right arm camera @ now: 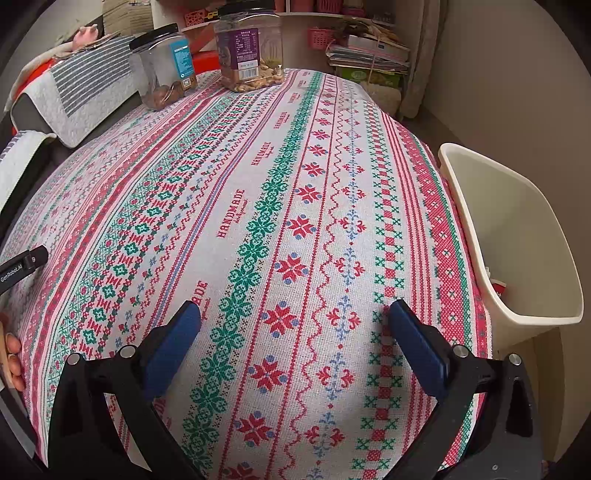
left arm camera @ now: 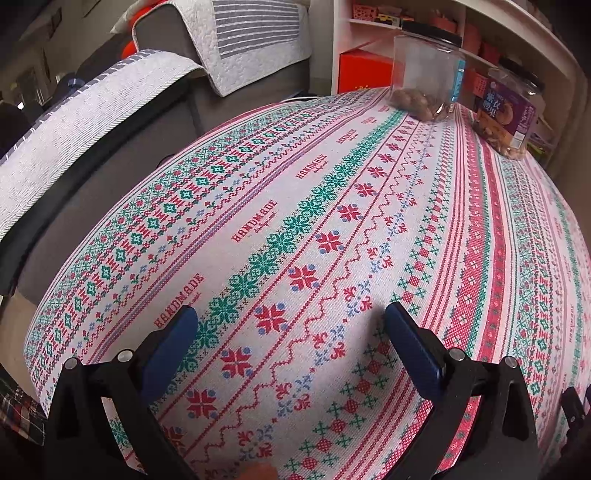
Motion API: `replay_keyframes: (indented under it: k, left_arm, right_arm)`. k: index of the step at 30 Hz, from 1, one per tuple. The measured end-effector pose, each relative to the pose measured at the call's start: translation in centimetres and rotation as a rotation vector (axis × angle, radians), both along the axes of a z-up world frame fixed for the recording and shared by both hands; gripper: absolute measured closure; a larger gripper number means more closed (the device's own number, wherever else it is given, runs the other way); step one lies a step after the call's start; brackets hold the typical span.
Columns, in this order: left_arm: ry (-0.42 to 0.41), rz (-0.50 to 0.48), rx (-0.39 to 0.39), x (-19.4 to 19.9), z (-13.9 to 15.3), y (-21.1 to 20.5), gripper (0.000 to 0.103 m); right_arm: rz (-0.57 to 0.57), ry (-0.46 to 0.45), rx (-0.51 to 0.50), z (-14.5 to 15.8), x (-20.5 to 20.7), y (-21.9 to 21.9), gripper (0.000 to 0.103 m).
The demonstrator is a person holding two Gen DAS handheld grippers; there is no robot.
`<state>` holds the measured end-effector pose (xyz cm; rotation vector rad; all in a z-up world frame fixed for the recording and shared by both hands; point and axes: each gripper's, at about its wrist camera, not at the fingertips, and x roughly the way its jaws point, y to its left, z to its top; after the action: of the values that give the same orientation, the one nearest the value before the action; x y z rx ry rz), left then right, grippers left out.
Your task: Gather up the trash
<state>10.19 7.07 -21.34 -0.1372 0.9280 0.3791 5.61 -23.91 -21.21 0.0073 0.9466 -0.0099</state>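
A table draped in a cross-stitch patterned tablecloth [right arm camera: 258,206], banded in red, green and blue and printed with the word "HANDMADE", fills both wrist views in a cluttered living space. A sofa with a quilted grey-and-white striped cover [left arm camera: 236,40] runs along the table's left side, and white shelving [left arm camera: 436,33] holding red and pink baskets stands beyond the far end.

At the table's far end stand two clear plastic jars with black lids: one with a blue label [right arm camera: 166,66], holding a shallow layer of brown nuts, and just beside it one with a purple label [right arm camera: 251,55], holding paler nuts at the bottom.

The left gripper [left arm camera: 291,325] hovers over bare cloth near the table's near edge, its blue-padded fingers [left arm camera: 173,347] spread wide with nothing between them. The right gripper [right arm camera: 295,321] is likewise wide open and empty above the cloth.

A cream-coloured plastic trash bin [right arm camera: 517,229] sits against the table's right edge, seen from the right wrist camera. A scrap of red-and-white trash [right arm camera: 498,286] lies inside it, low against the wall nearest the table. No loose litter shows on the tablecloth. A person's fingertips [right arm camera: 13,354] appear at the left edge of the right wrist view.
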Motion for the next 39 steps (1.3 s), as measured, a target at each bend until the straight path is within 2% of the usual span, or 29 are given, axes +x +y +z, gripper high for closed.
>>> replay_keyframes:
  k: [17, 22, 32, 39]
  left_arm:
    - [-0.005, 0.034, -0.007, 0.4, 0.0, -0.4, 0.005]
    - [-0.003, 0.016, -0.006, 0.2, 0.0, -0.2, 0.005]
    - [-0.006, -0.024, -0.009, -0.2, -0.1, -0.4, 0.005]
    - [-0.001, -0.055, 0.003, 0.4, -0.2, -0.6, 0.005]
  right_arm:
    - [0.000, 0.000, 0.000, 0.0, 0.0, 0.0, 0.006]
    - [-0.003, -0.001, -0.001, 0.0, 0.0, 0.0, 0.006]
    - [-0.094, -0.004, -0.009, -0.2, 1.8, 0.3, 0.006]
    - [-0.101, -0.005, -0.004, -0.2, 2.7, 0.3, 0.006]
